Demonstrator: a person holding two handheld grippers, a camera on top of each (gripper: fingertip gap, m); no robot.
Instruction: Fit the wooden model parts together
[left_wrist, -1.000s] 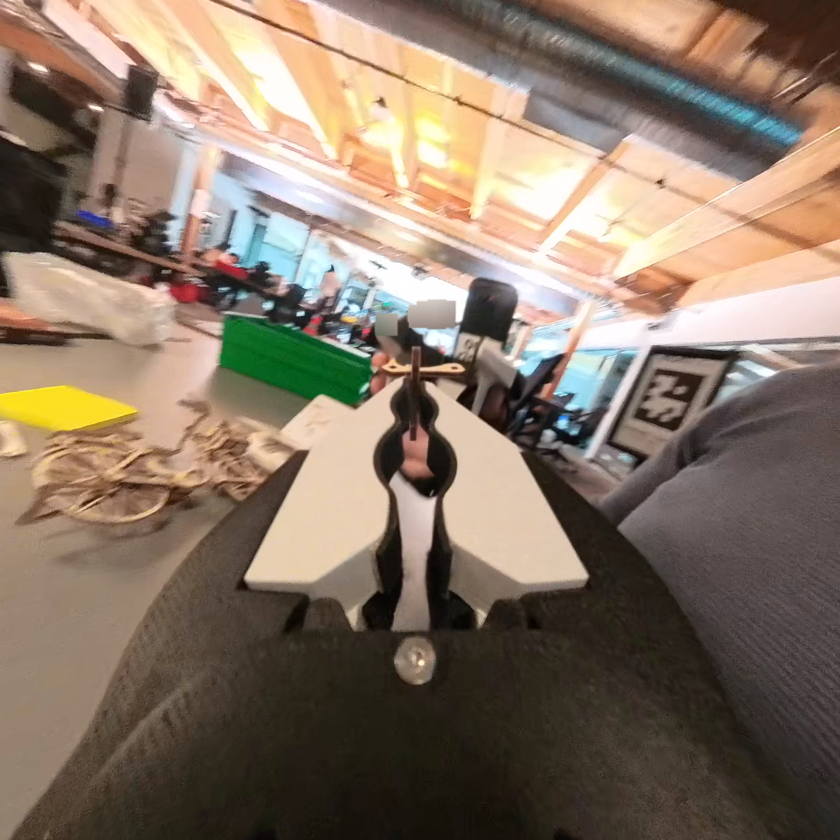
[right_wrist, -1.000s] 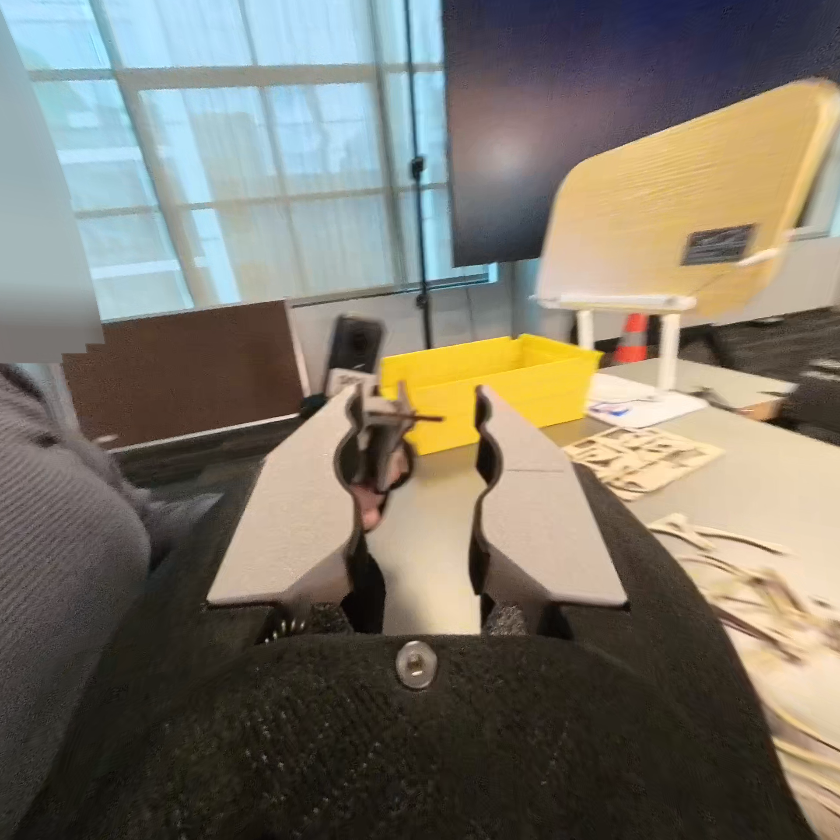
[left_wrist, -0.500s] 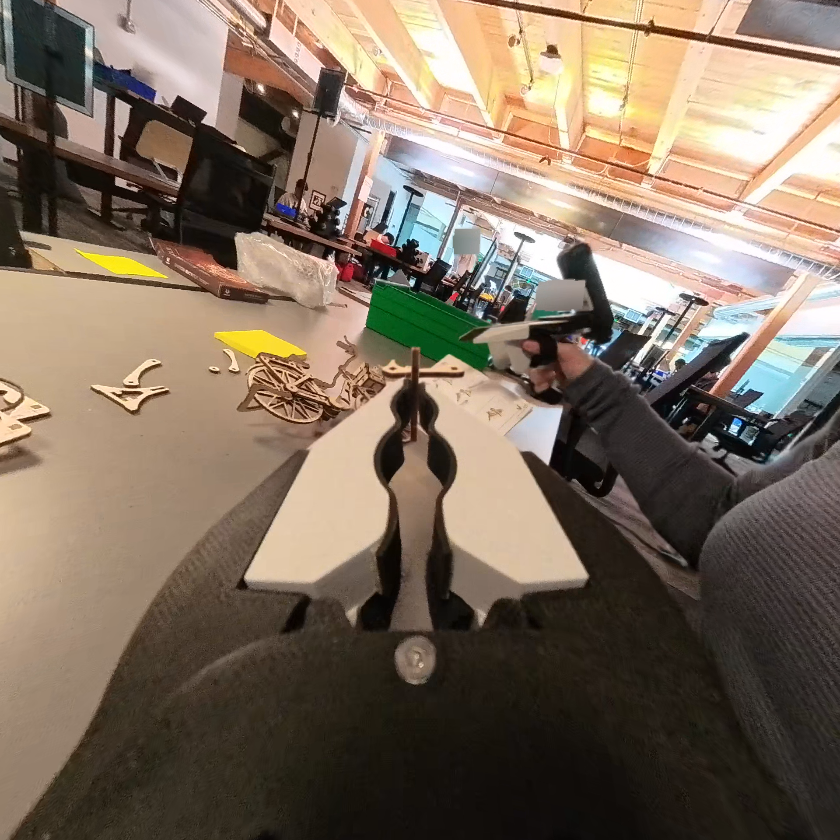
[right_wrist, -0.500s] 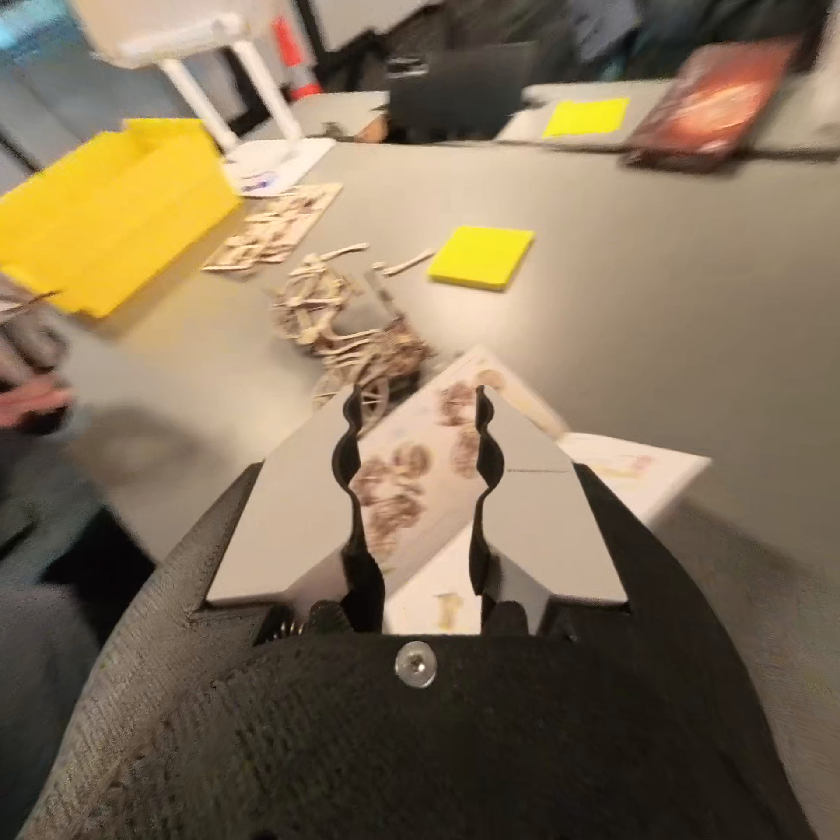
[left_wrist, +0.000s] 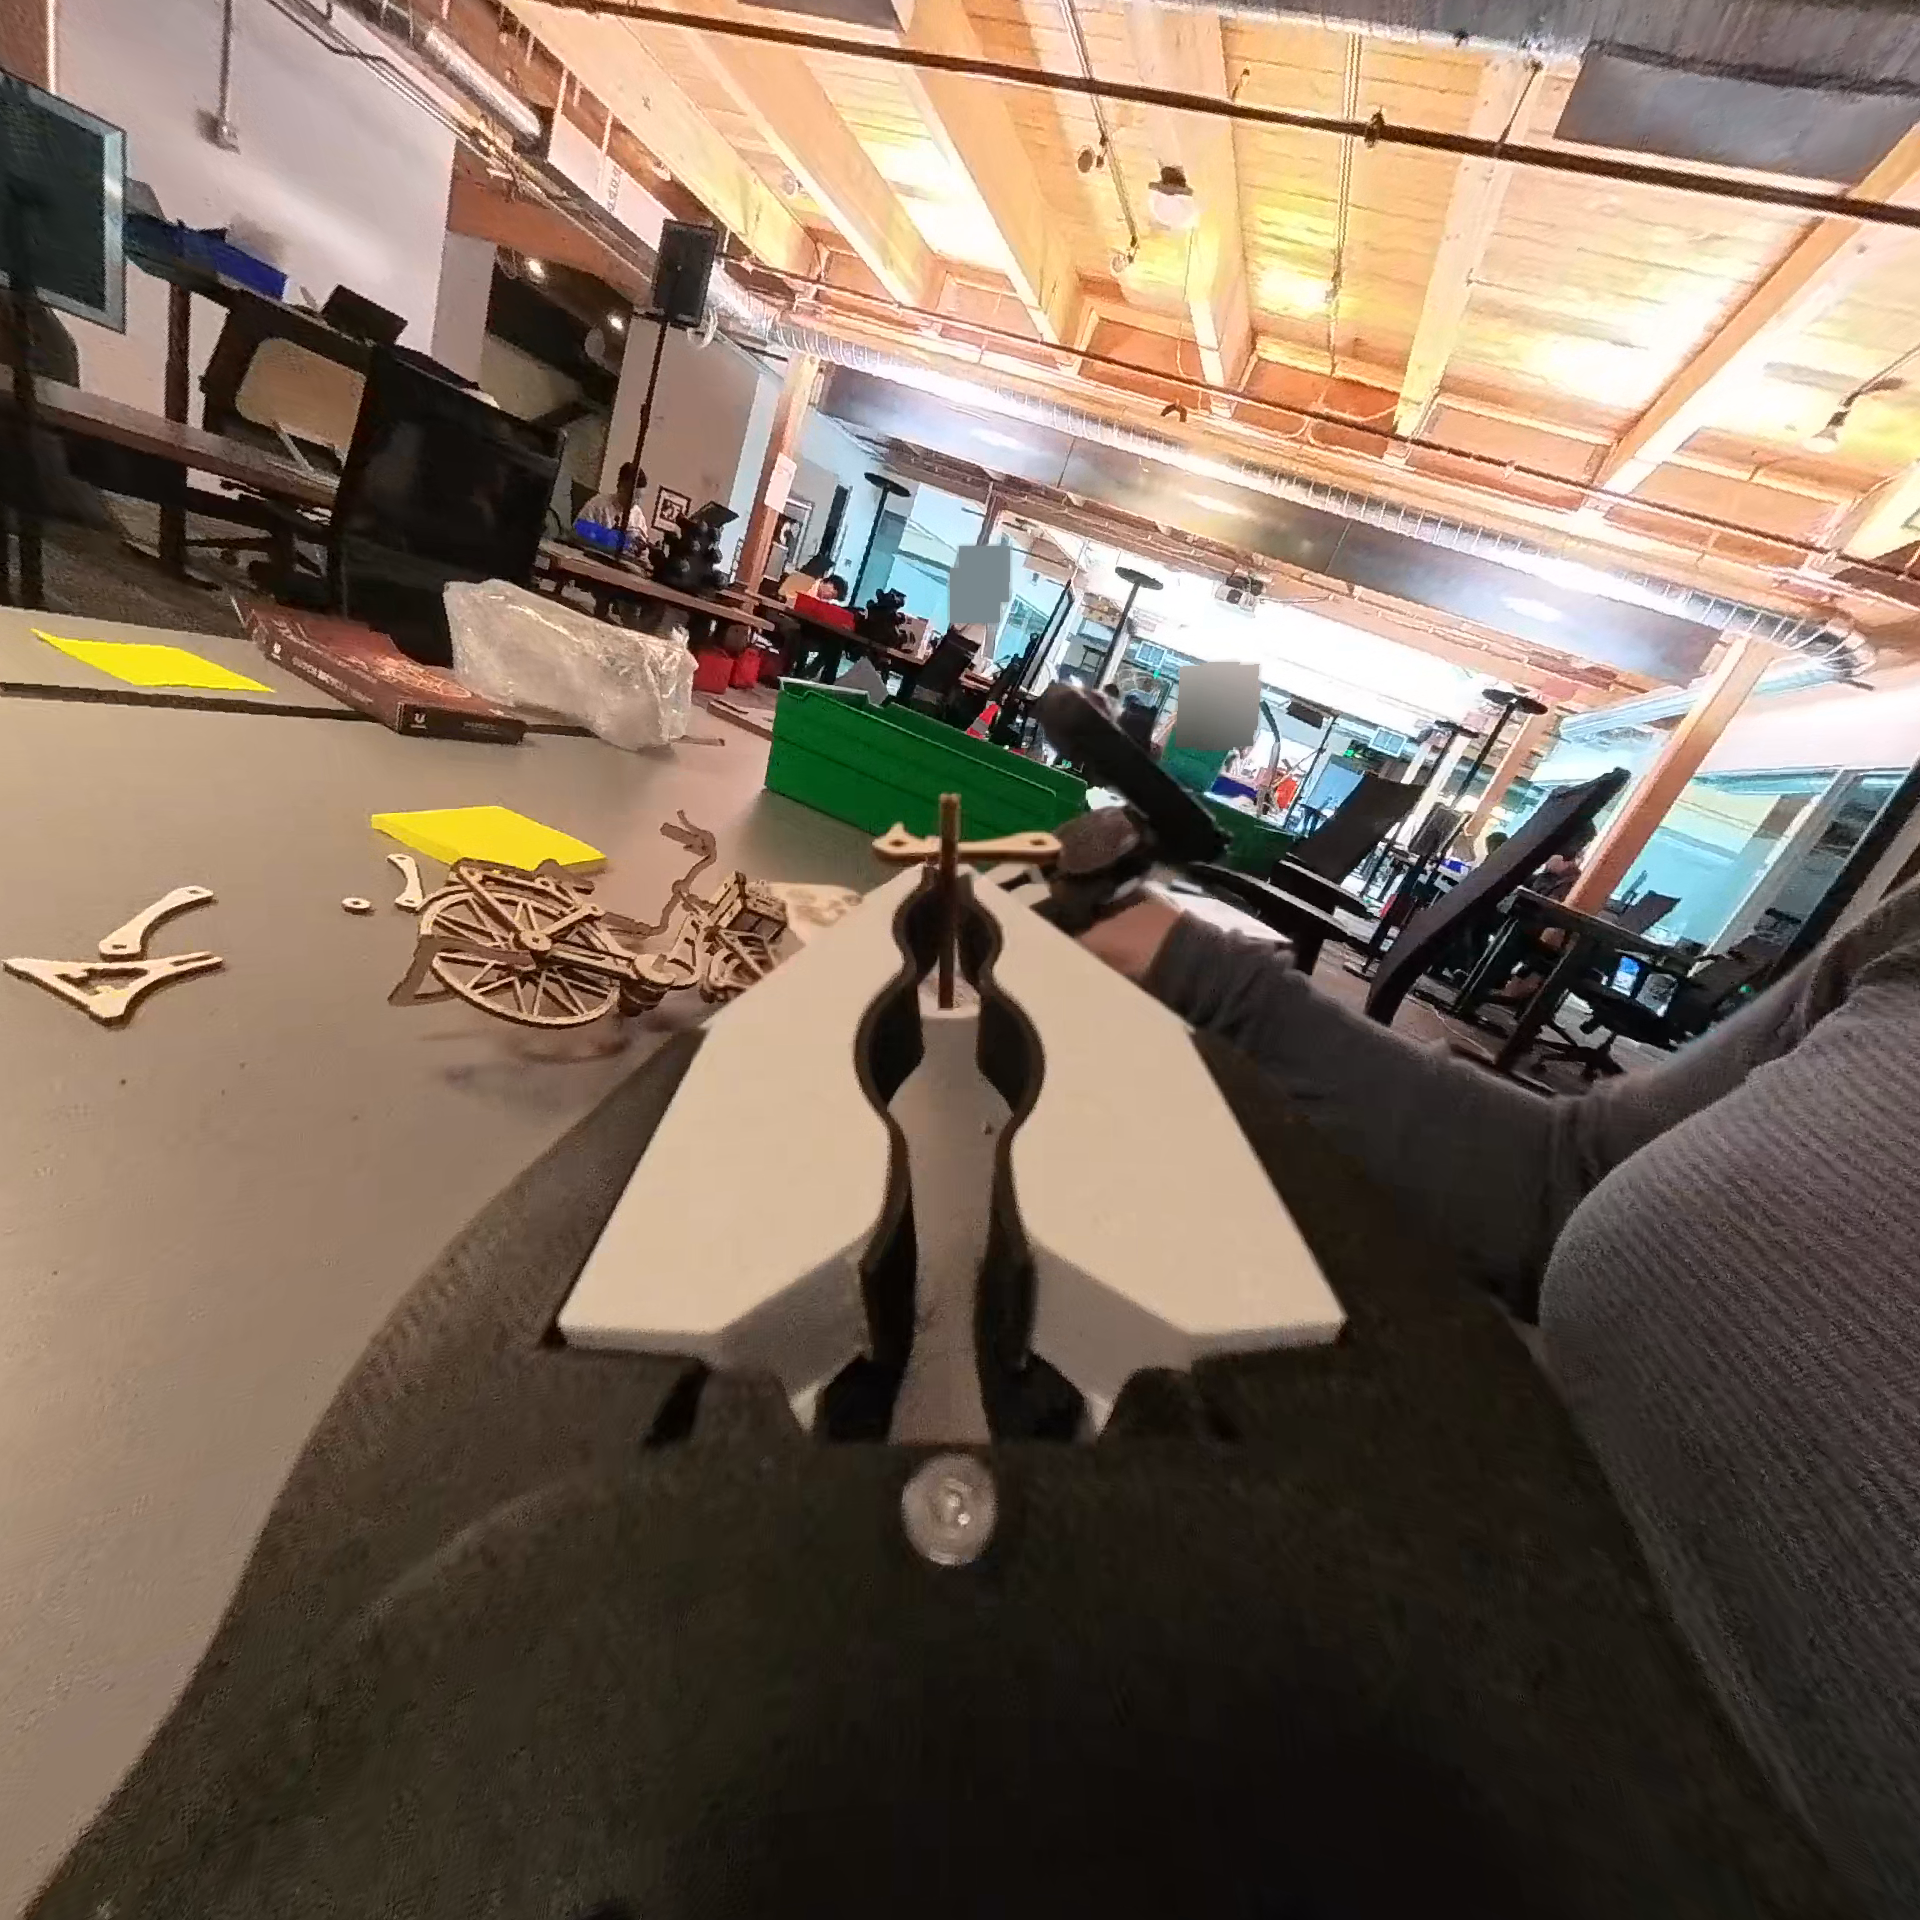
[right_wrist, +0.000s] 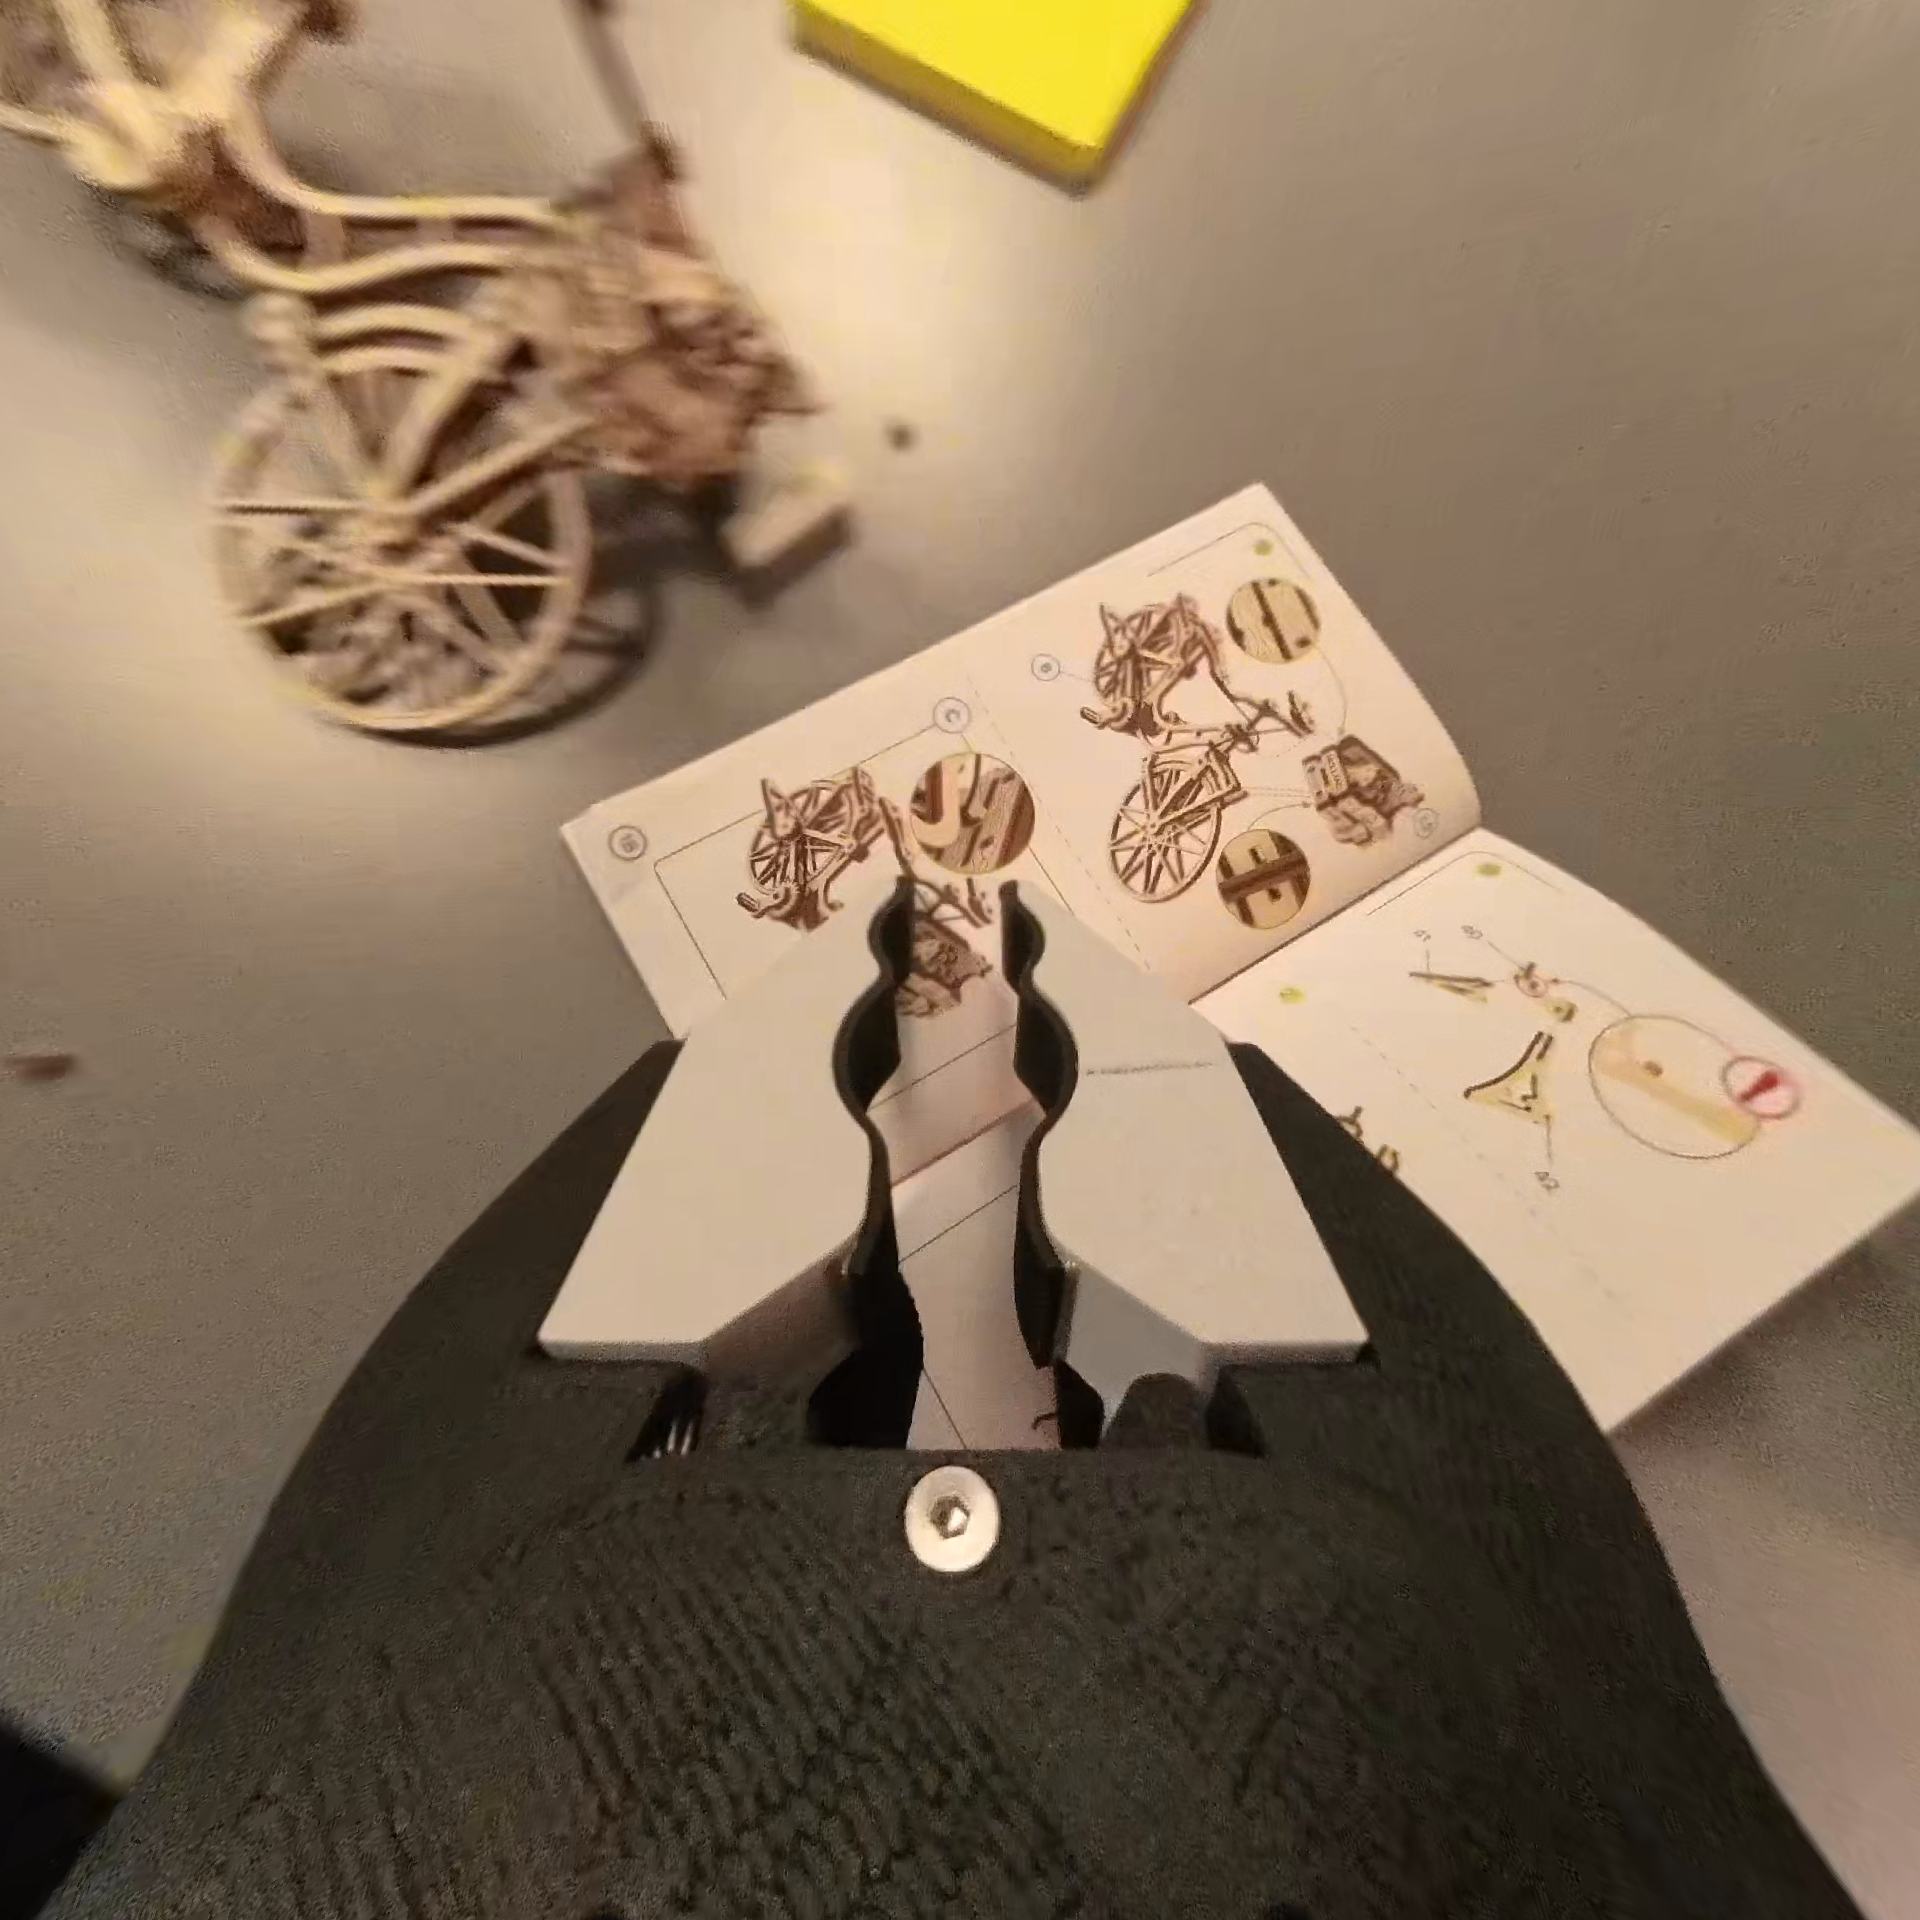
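Observation:
My left gripper (left_wrist: 945, 906) is shut on a small wooden part (left_wrist: 961, 847), a thin upright stick with a curved crossbar on top, held above the grey table (left_wrist: 208, 1143). The partly built wooden bicycle model (left_wrist: 540, 948) lies on its side on the table ahead and to the left. In the right wrist view it (right_wrist: 416, 499) is blurred at the upper left. My right gripper (right_wrist: 956, 894) is empty, its jaws a narrow gap apart, and hovers over the open instruction booklet (right_wrist: 1299, 831). It also shows in the left wrist view (left_wrist: 1122, 800), held in a hand.
Loose wooden pieces (left_wrist: 109, 971) lie at the left of the table. A yellow pad (left_wrist: 488, 836) sits behind the bicycle and shows in the right wrist view (right_wrist: 997, 73). A green bin (left_wrist: 914, 774), a plastic bag (left_wrist: 571, 665) and a dark box (left_wrist: 384, 691) stand farther back. My right fingertips sit around 35 cm from my left ones.
My right gripper left the held part, swung down over the table to the booklet, and its jaws narrowed. My left gripper turned toward the table, still holding the part.

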